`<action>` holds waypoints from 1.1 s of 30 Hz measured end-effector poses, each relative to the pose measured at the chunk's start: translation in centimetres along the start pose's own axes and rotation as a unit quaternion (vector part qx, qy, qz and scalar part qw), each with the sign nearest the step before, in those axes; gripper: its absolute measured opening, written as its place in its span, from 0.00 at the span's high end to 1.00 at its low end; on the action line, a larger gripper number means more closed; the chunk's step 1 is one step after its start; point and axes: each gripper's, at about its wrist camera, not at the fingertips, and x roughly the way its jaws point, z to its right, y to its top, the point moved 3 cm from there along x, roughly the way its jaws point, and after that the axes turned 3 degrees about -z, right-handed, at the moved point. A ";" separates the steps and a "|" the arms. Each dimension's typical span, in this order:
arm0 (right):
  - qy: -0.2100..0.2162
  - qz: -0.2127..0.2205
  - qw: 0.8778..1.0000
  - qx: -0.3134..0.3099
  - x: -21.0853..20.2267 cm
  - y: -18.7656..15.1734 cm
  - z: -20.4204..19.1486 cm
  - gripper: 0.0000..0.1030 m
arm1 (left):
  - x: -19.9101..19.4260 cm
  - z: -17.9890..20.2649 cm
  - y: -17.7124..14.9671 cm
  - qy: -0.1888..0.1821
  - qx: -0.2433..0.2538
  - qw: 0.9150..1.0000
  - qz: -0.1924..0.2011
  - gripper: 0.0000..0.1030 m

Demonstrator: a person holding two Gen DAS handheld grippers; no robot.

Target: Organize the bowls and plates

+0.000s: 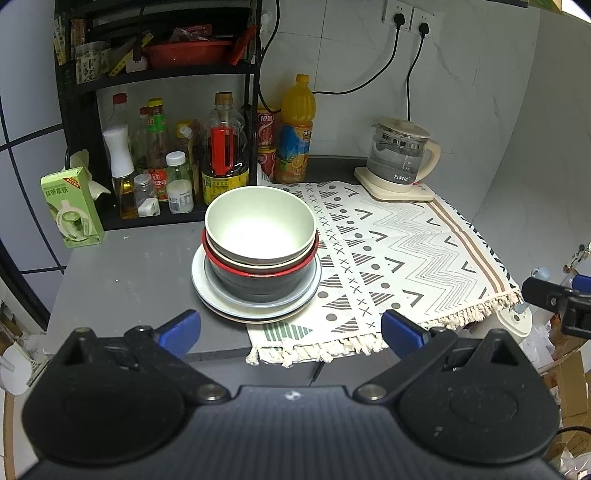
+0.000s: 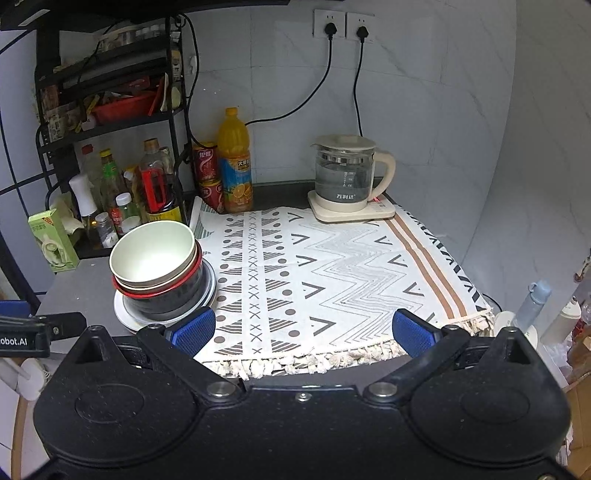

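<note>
A: Our left tongs (image 1: 290,332) and right tongs (image 2: 303,332) are both spread, holding nothing.
B: The bowl stack (image 1: 258,243) on its plates (image 1: 207,295) sits mid-frame on the worktop (image 1: 122,273); it looks finished, so we pull back.

Grey counter (image 2: 85,291) in white-tiled corner, wall sockets (image 2: 343,24), black rack (image 1: 74,110) w/ bottles, prob. condiments.
</note>
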 end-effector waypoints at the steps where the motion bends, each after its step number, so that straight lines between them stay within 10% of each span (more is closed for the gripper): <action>1: 0.001 -0.002 1.000 0.001 0.0 0.0 0.0 0.00 | -0.1 0.1 -0.1 0.002 0.001 1.000 0.002 0.00; 33: 0.008 -0.014 1.000 0.013 0.2 -0.8 0.8 0.00 | 0.1 0.9 -0.5 -0.002 0.003 1.000 -0.003 0.00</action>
